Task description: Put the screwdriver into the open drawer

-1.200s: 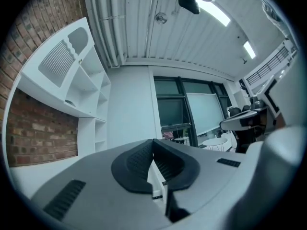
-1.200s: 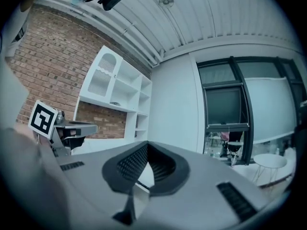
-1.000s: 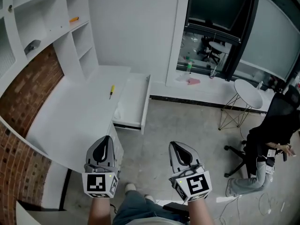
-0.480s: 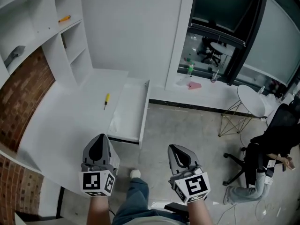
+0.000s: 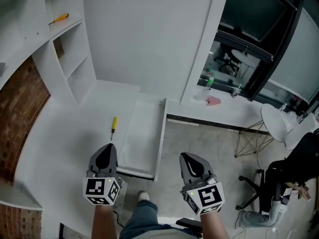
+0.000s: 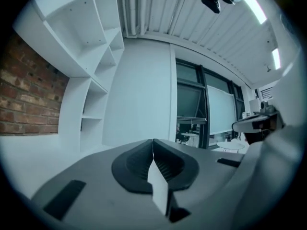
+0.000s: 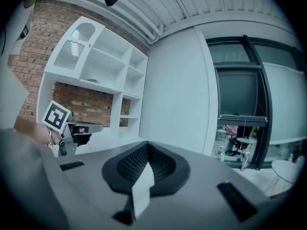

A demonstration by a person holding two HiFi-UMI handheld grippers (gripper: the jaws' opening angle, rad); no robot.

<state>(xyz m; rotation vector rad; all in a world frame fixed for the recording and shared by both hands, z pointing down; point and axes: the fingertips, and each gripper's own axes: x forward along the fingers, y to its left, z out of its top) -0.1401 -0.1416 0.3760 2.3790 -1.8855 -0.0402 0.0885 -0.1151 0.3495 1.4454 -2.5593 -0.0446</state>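
A small yellow-handled screwdriver (image 5: 113, 124) lies on the white desk (image 5: 65, 148), just left of the open white drawer (image 5: 143, 142). In the head view my left gripper (image 5: 106, 149) hovers over the desk's near part, a short way on the near side of the screwdriver, jaws shut and empty. My right gripper (image 5: 186, 157) hangs over the floor to the right of the drawer, also shut with nothing in it. The left gripper view shows its jaws (image 6: 153, 143) pressed together; the right gripper view shows the same (image 7: 147, 145). Neither gripper view shows the screwdriver.
White shelving (image 5: 70, 54) rises behind the desk, with another yellow tool (image 5: 59, 19) on an upper shelf. A brick wall (image 5: 20, 118) is at left. A person in dark clothes (image 5: 294, 173), an office chair and a small round table (image 5: 271, 116) are at right.
Both grippers have moved forward toward the desk and drawer. The screwdriver and drawer now sit lower and nearer in the head view. Both jaws stay shut.
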